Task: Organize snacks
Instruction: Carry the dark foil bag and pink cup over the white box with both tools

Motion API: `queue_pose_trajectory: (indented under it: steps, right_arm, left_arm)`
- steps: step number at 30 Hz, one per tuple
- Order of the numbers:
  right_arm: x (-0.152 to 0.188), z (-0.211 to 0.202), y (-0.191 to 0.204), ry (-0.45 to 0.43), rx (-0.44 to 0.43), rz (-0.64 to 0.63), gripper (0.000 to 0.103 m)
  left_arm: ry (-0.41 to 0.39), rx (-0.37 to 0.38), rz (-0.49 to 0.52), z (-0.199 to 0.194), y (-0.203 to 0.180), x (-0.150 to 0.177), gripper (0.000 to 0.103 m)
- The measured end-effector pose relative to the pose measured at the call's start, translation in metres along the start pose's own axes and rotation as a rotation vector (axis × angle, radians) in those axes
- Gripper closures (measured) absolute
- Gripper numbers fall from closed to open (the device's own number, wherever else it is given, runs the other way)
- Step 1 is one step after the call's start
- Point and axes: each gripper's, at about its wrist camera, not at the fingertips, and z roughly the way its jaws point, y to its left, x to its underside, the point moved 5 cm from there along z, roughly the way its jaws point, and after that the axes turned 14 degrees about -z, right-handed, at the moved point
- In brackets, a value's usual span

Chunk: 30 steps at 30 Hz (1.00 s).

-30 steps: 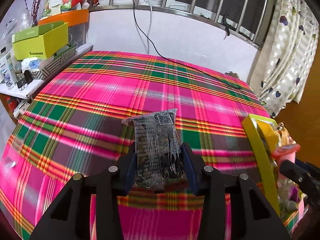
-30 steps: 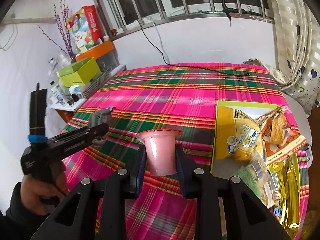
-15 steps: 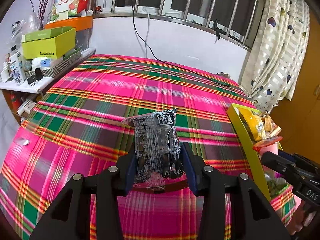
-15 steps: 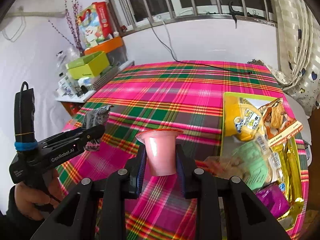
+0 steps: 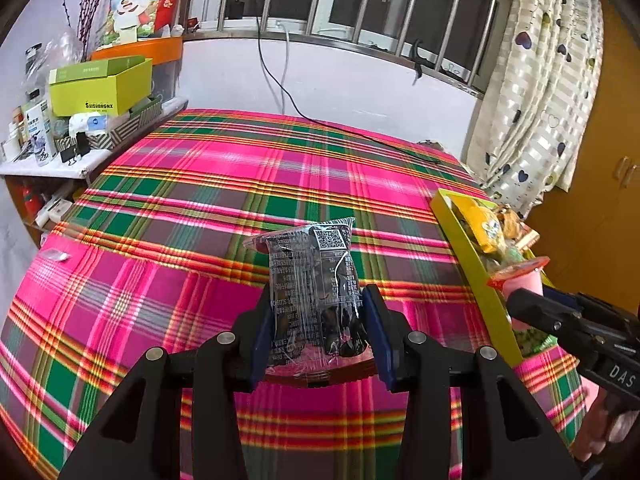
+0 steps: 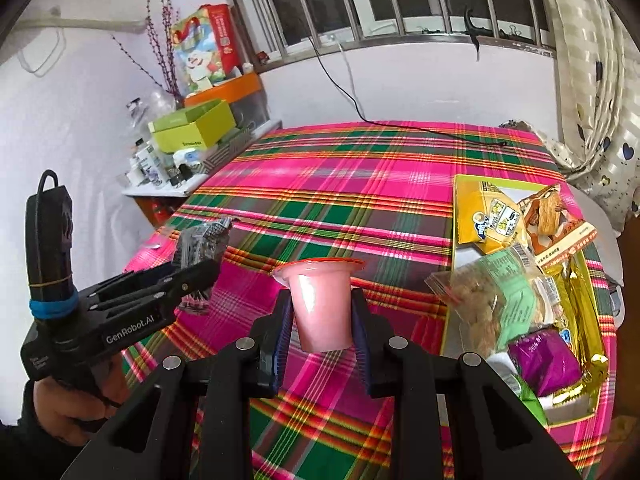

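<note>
Big plaid tablecloth point(image 5: 240, 184) in pink/green/orange covers the whole table in front of me; window bars + white wall at the far end w/ a black cable point(image 5: 320, 120) trailing onto the cloth; polka/heart curtain point(image 5: 532, 92) hangs on the right; cluttered side shelf point(image 6: 168, 188) on the left w/ a lime-green box point(image 5: 100, 88) on top of other stuff. Yellow-green tray point(image 6: 456, 216) sits on the right part of the cloth, already loaded w/ snack packs: yellow bag point(image 6: 488, 216), orange-brown cracker pack point(image 6: 556, 220), green-label clear bag point(image 6: 492, 304) tipped over the tray's near-left edge, gold wrappers, purple packet point(image 6: 544, 360). My left gripper point(image 5: 318, 332) is clamped on a dark clear-film snack pack point(image 5: 312, 292), blue pads pressing both its lower sides, pack upright w/ QR code at top, held up over the cloth, left of the tray. My right gripper point(image 6: 320, 328) is closed onto a pink jelly cup point(image 6: 320, 308) w/ red foil lid, pads on both cup walls, cup upright; it's above the cloth just left of the tray per right cam, while left cam shows the cup at the tray's near side; can't tell if it's over the tray edge. Small clear wrapper scrap point(image 5: 56, 255) lies on the cloth's far-left edge.
</note>
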Motion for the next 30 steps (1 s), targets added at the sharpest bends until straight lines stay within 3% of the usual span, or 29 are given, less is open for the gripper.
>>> queue_pose_trajectory:
  steps: [20, 30]
  right_arm:
    - [0.019, -0.033, -0.026, -0.028, 0.042, 0.055, 0.077]
    - [0.042, -0.058, -0.075, -0.04, 0.119, 0.145, 0.077]
  left_arm:
    - [0.018, 0.092, 0.077, -0.016, -0.05, 0.019, 0.059]
    - [0.047, 0.158, 0.125, -0.015, -0.084, 0.028, 0.059]
